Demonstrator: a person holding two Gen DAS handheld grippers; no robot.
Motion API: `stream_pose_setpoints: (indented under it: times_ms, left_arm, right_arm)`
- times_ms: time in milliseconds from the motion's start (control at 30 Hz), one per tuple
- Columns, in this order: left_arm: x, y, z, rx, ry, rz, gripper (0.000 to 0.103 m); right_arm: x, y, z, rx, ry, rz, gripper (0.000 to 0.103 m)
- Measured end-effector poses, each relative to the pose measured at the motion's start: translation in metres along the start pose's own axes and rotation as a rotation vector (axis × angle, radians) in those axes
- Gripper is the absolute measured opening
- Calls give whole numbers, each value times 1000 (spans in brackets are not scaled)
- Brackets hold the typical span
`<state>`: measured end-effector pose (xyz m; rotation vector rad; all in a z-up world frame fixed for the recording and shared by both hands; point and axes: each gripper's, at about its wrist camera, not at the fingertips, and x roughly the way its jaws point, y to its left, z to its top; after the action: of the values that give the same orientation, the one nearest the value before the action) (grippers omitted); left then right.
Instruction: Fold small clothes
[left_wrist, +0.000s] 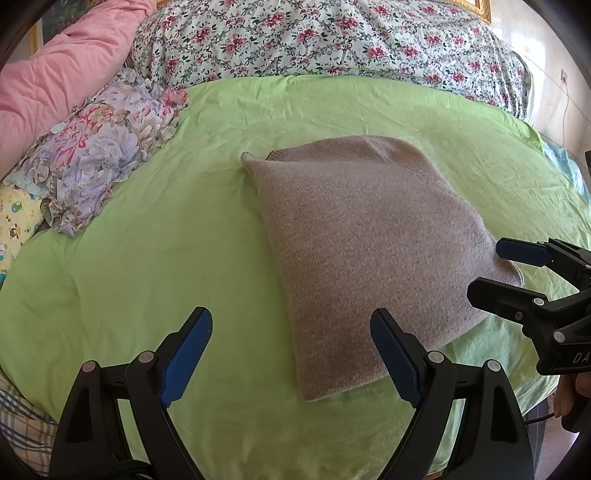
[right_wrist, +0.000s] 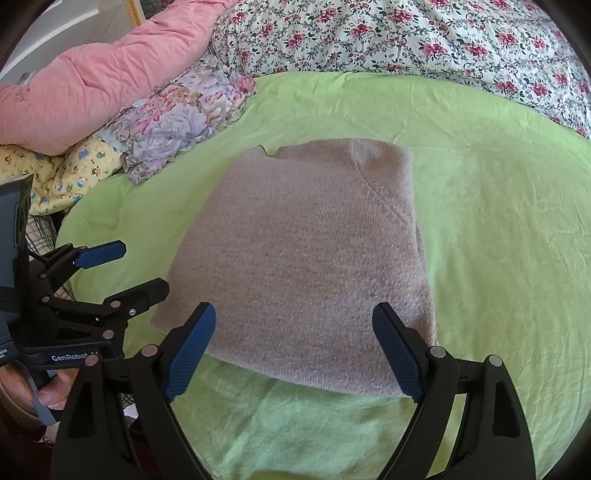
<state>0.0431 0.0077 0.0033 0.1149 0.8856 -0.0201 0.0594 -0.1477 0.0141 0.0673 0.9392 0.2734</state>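
- The folded sweater (right_wrist: 306, 258) — a beige-grey knit — lies flat on the green sheet (right_wrist: 498, 240) of the bed, about the middle of it, its long axis running near to far.
- Its narrower end points far, where a small corner of fabric sticks out at the far-left; a curved seam shows near the far-right corner.
- Its broad near edge lies just past the fingers; the right edge runs fairly straight, while the left edge slants outward toward the near side.
- Bare green sheet lies open all round it — widest to the right and on the near-left.
- The left gripper (left_wrist: 291, 356) hangs above the sweater's near-left corner, fingers spread wide with nothing between them.
- The right gripper (right_wrist: 293, 350) hangs over the near edge, fingers likewise released and empty.
- Far off, a floral quilt (right_wrist: 424, 40) borders the sheet; at far left lie a pink duvet (right_wrist: 99, 85) and a purple-flowered pillow (right_wrist: 177, 122).
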Motion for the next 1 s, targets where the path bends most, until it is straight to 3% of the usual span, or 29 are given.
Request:
stream_pose_setpoints:
  times_ms: [1000]
  left_arm:
    - [9,5,14,-8,-2,16,88]
  right_arm:
    - [3,-11,11,22,-13,10,87]
